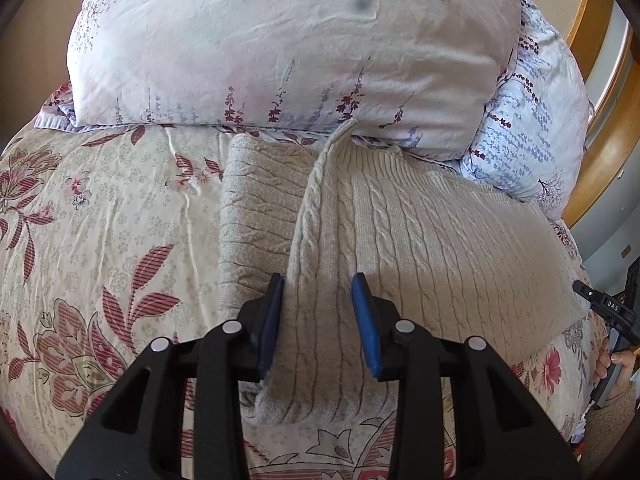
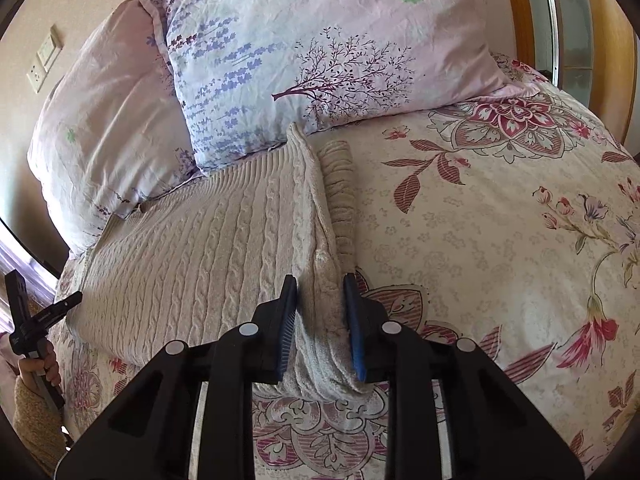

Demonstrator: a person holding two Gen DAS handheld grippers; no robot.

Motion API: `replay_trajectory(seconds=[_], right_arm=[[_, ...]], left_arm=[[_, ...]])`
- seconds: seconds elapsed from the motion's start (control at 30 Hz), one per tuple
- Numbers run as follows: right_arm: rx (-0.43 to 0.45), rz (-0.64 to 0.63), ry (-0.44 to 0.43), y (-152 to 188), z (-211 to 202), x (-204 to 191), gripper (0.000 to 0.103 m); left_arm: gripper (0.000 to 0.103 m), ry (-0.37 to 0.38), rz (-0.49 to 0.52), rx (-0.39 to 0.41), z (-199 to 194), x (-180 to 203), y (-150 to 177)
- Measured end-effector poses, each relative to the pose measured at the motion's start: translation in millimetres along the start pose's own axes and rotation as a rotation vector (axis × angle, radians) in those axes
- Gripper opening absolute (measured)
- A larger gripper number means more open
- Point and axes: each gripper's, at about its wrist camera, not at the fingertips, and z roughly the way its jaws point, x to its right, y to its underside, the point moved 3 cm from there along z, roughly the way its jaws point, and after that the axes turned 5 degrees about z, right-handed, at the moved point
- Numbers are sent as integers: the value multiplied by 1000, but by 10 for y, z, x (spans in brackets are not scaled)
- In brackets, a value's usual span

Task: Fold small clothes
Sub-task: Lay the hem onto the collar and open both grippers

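While a raised ridge of knit stands between the blue pads of each gripper, the step in hand is judged to be the pinching of the two near corners of a cream cable-knit sweater [image 1: 420,232] before a fold. In the left wrist view, the left gripper [image 1: 318,308] is seen partly open over the near left edge of the sweater, with a lengthwise fold of cloth lying between its fingers [image 1: 366,316]; one pad touches the cloth, while a small gap is seen at the other, so a firm hold cannot be claimed. In the right wrist view, the right gripper [image 2: 318,312] is set narrower, and the bunched right edge of the sweater is squeezed between both pads, so it is taken as gripped. The sweater is spread flat on the flowered bed cover [image 2: 500,240], its far end touching the pillows [image 1: 280,40] at the head of the bed. For the next move, the left hold would need to be tightened, after which both corners could be lifted together and carried toward the pillows, kept level so that the fold lands straight.
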Motion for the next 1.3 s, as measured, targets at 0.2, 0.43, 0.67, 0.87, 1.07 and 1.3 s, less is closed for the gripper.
replay_trajectory(seconds=[0.2,0.43,0.67,0.87,1.07,1.3], right_arm=[[48,-23,-13,-45,-103,-54,9],[83,-38,-43,-52,-262,-153,8],[67,38,-79,63,-380,-71,8],[35,70,-17,141,-298,79,8],[7,60,44,236,-188,94,8],[3,9,118,312,-214,-23,8]], left_arm=[[10,51,-36,4,-33,-43,27],[9,120,-68,37,-195,-120,58],[8,167,-85,41,-290,-233,65],[9,185,-102,3,-147,-290,121],[9,141,-48,1,-102,-226,144],[9,117,-11,-1,-112,-191,144]])
